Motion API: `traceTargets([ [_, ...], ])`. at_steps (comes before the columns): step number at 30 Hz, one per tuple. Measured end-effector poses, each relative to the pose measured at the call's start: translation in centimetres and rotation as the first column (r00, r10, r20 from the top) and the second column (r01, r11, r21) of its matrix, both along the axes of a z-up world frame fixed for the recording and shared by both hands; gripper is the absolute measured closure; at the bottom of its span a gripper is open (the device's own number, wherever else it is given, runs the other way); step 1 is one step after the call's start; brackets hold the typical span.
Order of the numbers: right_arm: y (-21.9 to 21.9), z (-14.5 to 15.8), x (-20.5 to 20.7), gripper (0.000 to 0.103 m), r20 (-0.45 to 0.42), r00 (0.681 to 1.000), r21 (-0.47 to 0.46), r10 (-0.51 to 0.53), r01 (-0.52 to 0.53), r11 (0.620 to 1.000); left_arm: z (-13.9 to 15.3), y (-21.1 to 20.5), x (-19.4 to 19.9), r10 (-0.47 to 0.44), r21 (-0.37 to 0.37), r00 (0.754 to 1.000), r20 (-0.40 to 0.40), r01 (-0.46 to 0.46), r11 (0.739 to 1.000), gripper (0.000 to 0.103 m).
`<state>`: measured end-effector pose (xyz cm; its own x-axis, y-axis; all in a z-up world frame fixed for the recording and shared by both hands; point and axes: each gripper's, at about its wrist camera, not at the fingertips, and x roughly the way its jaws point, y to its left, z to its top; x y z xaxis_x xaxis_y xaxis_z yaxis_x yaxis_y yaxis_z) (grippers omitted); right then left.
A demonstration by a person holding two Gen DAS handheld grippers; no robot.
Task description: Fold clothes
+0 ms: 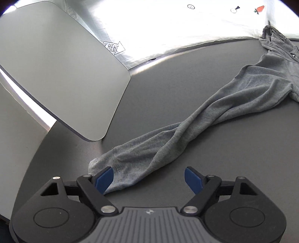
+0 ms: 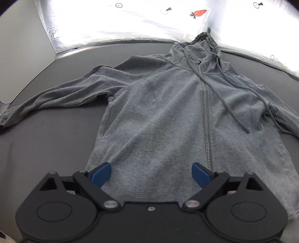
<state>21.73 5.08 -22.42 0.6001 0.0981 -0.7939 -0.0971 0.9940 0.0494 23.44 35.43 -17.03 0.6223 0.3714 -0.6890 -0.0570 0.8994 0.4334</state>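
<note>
One grey zip-up hoodie [image 2: 168,115] lies on the dark grey table [image 2: 46,158], front side up, zipper [image 2: 206,112] closed down the middle and its hood [image 2: 203,46] toward the bright white printed sheet [image 2: 130,24] at the far edge. Two drawstrings [image 2: 228,104] trail down across the chest on one side. Two sleeves show: one sleeve [image 1: 168,142] is stretched out long and twisted across the table, the other is bunched at the right edge of the right wrist view.

There are two grippers. The left gripper [image 1: 149,179] has its blue fingers [image 1: 103,179] spread wide — the cuff end of the stretched sleeve lies between them, one pad right at the cloth (whether it actually presses the fabric cannot be told), and nothing is pinched. The right gripper [image 2: 151,174] is likewise spread wide, hovering over the lower hem area of the hoodie body, its blue fingertips [image 2: 101,174] standing to either side of the panel left of the zipper — gripping nothing.

One light grey board [image 1: 61,69] with rounded corners stands at the left of the table, near the sleeve. On the sheet are one carrot drawing [image 2: 199,13] and an arrow label [image 1: 114,47] reading partly "HERE". No containers are visible.
</note>
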Motion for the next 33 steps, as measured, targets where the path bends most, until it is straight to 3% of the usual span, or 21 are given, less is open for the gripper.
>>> traceTargets([
  [7, 1.3, -1.5, 0.0, 0.007, -0.067, 0.994, -0.045, -0.092, 0.089, 0.995, -3.2, 1.6, 3.1, -0.165, 0.031, 0.985, -0.050, 0.166, 0.986, 0.019],
  [9, 1.3, -1.7, -0.1, 0.003, -0.074, 0.991, -0.038, -0.112, 0.109, 0.993, -3.7, 1.3, 3.7, -0.187, 0.048, 0.982, -0.038, 0.188, 0.981, 0.025],
  [11, 1.3, -1.8, 0.2, 0.000, -0.079, 0.990, -0.039, -0.118, 0.115, 0.993, -3.9, 1.0, 4.2, -0.188, 0.068, 0.982, -0.031, 0.190, 0.979, 0.044],
  [12, 1.3, -1.9, 0.3, 0.000, -0.080, 0.989, -0.040, -0.121, 0.118, 0.992, -4.2, 0.9, 4.6, -0.163, 0.079, 0.986, -0.039, 0.165, 0.983, 0.076],
  [13, 1.2, -1.9, 0.6, 0.000, -0.080, 0.988, -0.037, -0.129, 0.126, 0.991, -4.4, 0.9, 5.0, -0.135, 0.090, 0.990, -0.044, 0.138, 0.986, 0.100],
  [15, 1.3, -2.0, 1.0, 0.000, -0.078, 0.989, -0.041, -0.126, 0.124, 0.991, -4.0, 0.9, 5.2, -0.082, 0.112, 0.996, -0.025, 0.084, 0.990, 0.101],
  [19, 1.0, -2.0, 1.1, 0.000, -0.085, 0.991, -0.036, -0.108, 0.105, 0.994, 1.9, 0.1, 4.3, -0.033, 0.163, 0.999, 0.038, 0.027, 0.986, 0.101],
  [22, 0.9, -1.9, 1.1, 0.000, -0.088, 0.991, -0.035, -0.096, 0.094, 0.995, 8.7, 0.8, 4.3, 0.035, 0.015, 0.995, 0.095, -0.036, 0.999, 0.100],
  [25, 0.7, -2.0, 1.4, 0.000, -0.093, 0.992, -0.038, -0.081, 0.078, 0.996, 11.5, 2.7, 6.7, 0.096, -0.142, 0.993, 0.067, -0.086, 0.986, 0.094],
  [29, 0.6, -2.0, 1.7, 0.000, -0.097, 0.993, -0.038, -0.071, 0.068, 0.997, 6.8, 5.6, 10.8, 0.171, -0.225, 0.983, -0.063, -0.181, 0.957, 0.081],
  [33, 0.6, -2.0, 1.6, 0.000, -0.091, 0.994, -0.040, -0.066, 0.063, 0.997, 1.7, 9.8, 11.2, 0.298, -0.324, 0.939, -0.169, -0.339, 0.883, 0.066],
])
